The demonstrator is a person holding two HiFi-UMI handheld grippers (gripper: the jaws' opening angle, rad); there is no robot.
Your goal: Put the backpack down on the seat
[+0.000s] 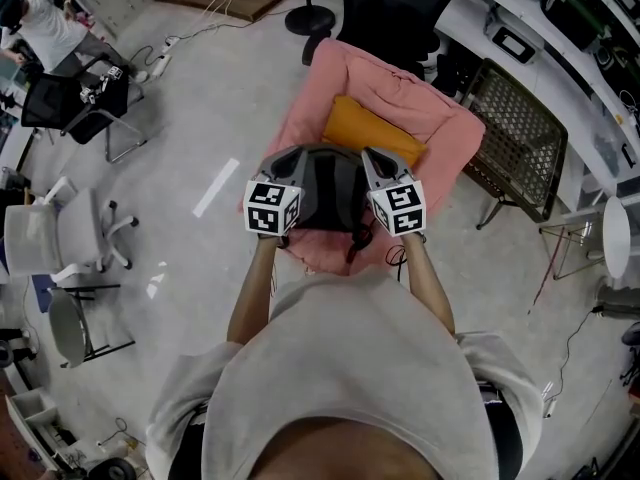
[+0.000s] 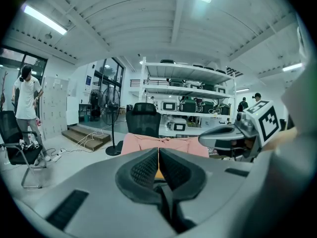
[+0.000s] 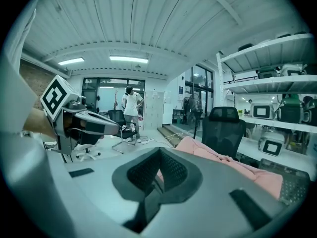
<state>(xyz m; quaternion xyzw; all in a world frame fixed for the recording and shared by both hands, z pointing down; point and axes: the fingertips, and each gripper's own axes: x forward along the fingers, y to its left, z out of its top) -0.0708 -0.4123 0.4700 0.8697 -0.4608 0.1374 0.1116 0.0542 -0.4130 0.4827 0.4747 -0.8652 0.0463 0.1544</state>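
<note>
A dark grey backpack (image 1: 325,196) hangs between my two grippers, over the front of a pink padded seat (image 1: 420,108) that has an orange cushion (image 1: 370,128) on it. My left gripper (image 1: 305,154) is at the backpack's left top, my right gripper (image 1: 368,155) at its right top. Both are shut, with a dark strap showing under the closed jaws in each gripper view. A loose strap (image 1: 352,244) dangles in front of the seat. In the left gripper view the left gripper (image 2: 158,165) points at the pink seat (image 2: 143,143); the right gripper (image 3: 159,167) has the seat (image 3: 223,165) on its right.
A black office chair (image 1: 390,8) stands behind the seat, a fan base (image 1: 310,18) beside it. A wire-mesh chair (image 1: 520,138) and a long desk (image 1: 560,48) are at the right. White chairs (image 1: 60,238) and a person (image 1: 50,28) are at the left.
</note>
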